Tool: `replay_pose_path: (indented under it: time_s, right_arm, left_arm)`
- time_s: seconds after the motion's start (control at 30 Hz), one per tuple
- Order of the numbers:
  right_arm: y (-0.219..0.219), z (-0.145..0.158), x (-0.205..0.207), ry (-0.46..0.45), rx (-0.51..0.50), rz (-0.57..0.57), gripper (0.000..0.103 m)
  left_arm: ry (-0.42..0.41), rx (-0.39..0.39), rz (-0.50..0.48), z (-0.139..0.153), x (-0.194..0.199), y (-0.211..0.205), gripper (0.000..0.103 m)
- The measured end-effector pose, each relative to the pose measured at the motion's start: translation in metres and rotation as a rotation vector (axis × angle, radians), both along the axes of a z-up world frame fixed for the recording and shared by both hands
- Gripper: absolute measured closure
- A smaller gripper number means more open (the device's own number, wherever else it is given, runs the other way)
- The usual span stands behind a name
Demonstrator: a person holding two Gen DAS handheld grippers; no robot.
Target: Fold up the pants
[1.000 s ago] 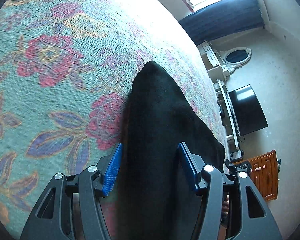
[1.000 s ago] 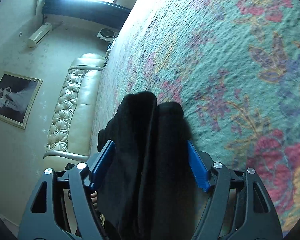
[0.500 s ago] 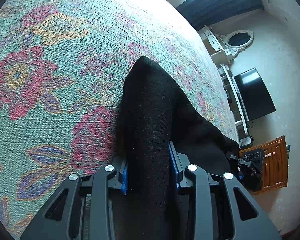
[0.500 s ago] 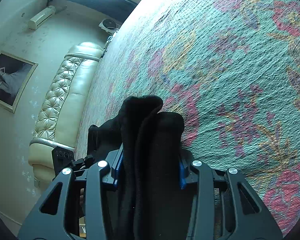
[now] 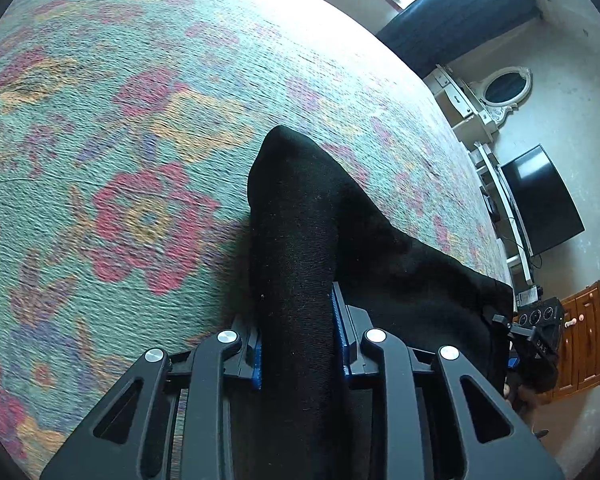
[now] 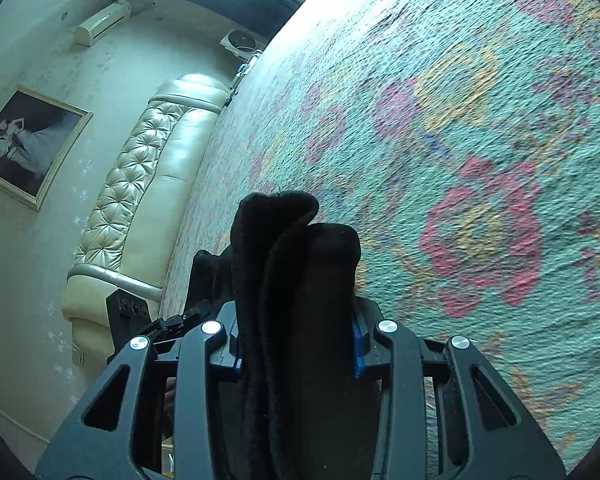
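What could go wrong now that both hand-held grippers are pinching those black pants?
1. The right hand-held gripper clamps a thick, bunched wad of the black pants; a layer could slip out.
2. The left hand-held gripper pinches only a narrow ridge, so cloth dragging over the floral bedspread might fold crooked.

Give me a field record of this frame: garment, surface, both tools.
garment: black pants, bunched, partly lifted off the bedspread
surface: floral bedspread
left tool: jaws just closed, shut on a fold of the pants
right tool: jaws just closed, shut on a thicker, layered fold
fold status: not yet folded over
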State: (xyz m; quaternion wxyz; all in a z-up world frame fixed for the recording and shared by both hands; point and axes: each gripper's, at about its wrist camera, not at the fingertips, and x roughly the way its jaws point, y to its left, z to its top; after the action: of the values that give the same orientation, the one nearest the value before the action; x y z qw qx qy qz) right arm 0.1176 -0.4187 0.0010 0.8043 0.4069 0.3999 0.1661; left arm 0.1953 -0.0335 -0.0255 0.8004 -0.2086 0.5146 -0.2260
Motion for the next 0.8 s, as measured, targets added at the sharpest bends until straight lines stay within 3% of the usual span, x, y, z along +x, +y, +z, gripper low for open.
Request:
replay_pose_path:
  time_s: [0.17, 0.3, 0.43, 0.8]
  right_arm:
    - [0.016, -0.012, 0.017, 0.018, 0.025, -0.011, 0.067]
    - [0.009, -0.021, 0.013, 0.054, 0.071, -0.033, 0.053]
    - [0.001, -0.023, -0.003, 0.085, 0.095, -0.014, 0.04]
    - [0.013, -0.027, -0.065, 0.124, 0.117, 0.133, 0.033]
  left_arm:
    - [-0.008, 0.017, 0.01, 0.0, 0.001, 0.015, 0.076]
    - [-0.006, 0.008, -0.027, 0.001, -0.004, 0.013, 0.069]
    - [0.007, -0.021, -0.04, 0.005, -0.015, 0.022, 0.063]
    - [0.111, -0.139, -0.091, -0.011, -0.064, 0.043, 0.047]
